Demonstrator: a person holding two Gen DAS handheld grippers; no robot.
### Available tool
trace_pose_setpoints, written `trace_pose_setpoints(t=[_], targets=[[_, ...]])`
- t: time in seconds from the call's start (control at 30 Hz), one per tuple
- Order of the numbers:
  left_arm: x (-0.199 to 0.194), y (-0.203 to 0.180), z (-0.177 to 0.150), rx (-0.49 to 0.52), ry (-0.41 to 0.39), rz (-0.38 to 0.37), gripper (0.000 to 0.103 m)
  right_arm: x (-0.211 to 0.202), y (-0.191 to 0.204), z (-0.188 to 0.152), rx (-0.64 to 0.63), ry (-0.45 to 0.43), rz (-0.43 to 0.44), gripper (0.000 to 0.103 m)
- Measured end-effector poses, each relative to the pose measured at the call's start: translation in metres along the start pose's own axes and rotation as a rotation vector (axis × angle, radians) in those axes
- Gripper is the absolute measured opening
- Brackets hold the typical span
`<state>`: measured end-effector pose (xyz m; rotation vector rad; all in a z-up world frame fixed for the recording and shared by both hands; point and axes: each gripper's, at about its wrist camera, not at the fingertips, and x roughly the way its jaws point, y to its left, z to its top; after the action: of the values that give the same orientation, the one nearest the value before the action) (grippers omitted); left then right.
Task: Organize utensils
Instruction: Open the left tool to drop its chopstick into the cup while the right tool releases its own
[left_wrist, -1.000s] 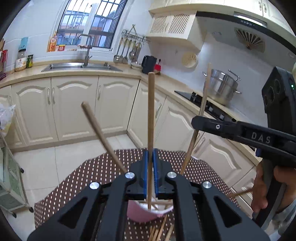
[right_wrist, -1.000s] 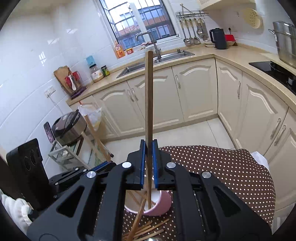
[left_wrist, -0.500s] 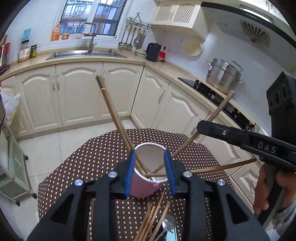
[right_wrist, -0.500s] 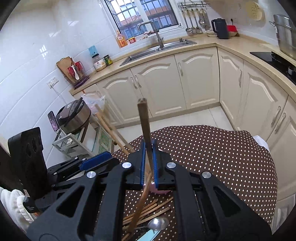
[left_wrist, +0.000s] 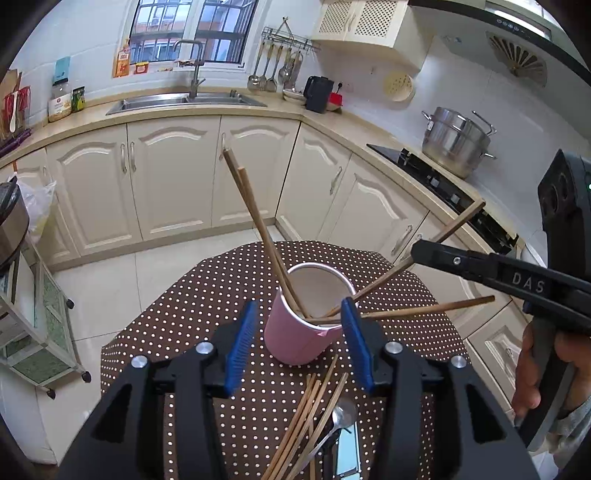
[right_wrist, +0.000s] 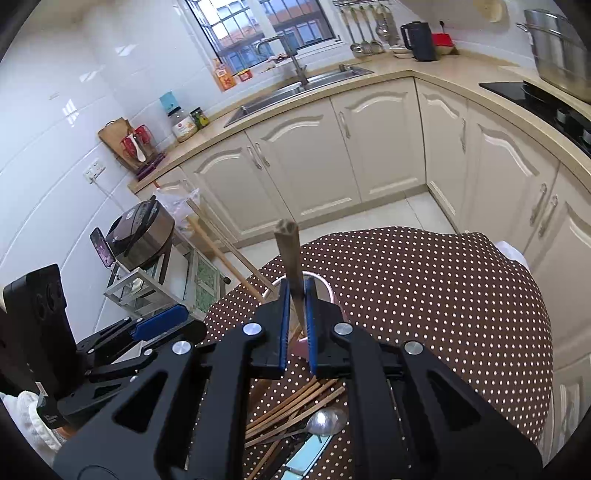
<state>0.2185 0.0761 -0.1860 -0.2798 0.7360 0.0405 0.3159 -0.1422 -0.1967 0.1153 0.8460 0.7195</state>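
Note:
A pink cup (left_wrist: 301, 332) stands on the brown dotted table and holds several wooden chopsticks (left_wrist: 258, 229) leaning out. My left gripper (left_wrist: 299, 339) is open and empty, its blue pads on either side of the cup, just in front of it. My right gripper (right_wrist: 295, 317) is shut on one chopstick (right_wrist: 290, 258) and holds it over the cup (right_wrist: 334, 295), tip down inside. It also shows in the left wrist view (left_wrist: 443, 254) at the right. Loose chopsticks (left_wrist: 306, 417) and a metal spoon (left_wrist: 341, 413) lie on the table close to me.
The dotted tablecloth (right_wrist: 424, 295) covers a small round table. Cream kitchen cabinets (left_wrist: 166, 177), a sink (left_wrist: 184, 99) and a steel pot (left_wrist: 456, 140) stand behind. A rice cooker (right_wrist: 142, 232) sits on a rack at the left.
My left gripper has let go of its chopstick into the cup, opened wide and drawn back. My right gripper has lowered and tilted its chopstick into the cup.

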Motion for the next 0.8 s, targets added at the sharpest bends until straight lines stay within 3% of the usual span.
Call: trace_pose_setpoints(t=[0.1,0.17,0.2,0.43,0.57,0.8], targets=[[-0.003,-0.001,0.002,0.013,0.009,-0.002,0.050,-0.006,0.004,-0.001,0.015,-0.008,-0.021,0.016],[-0.005,-0.001,0.004,0.021,0.018,-0.011,0.051,-0.013,0.006,-0.003,0.034,-0.027,-0.038,0.038],[-0.006,-0.002,0.005,0.027,0.020,-0.015,0.052,-0.017,0.007,-0.004,0.042,-0.040,-0.043,0.043],[-0.008,-0.002,0.012,0.089,0.056,-0.050,0.055,-0.044,0.010,-0.013,0.099,-0.099,-0.128,0.046],[-0.001,0.006,0.012,0.110,0.127,-0.078,0.056,-0.059,0.005,-0.029,0.172,-0.126,-0.214,0.048],[0.043,0.030,-0.012,0.144,0.404,-0.125,0.056,-0.068,-0.008,-0.073,0.360,-0.109,-0.325,0.053]])
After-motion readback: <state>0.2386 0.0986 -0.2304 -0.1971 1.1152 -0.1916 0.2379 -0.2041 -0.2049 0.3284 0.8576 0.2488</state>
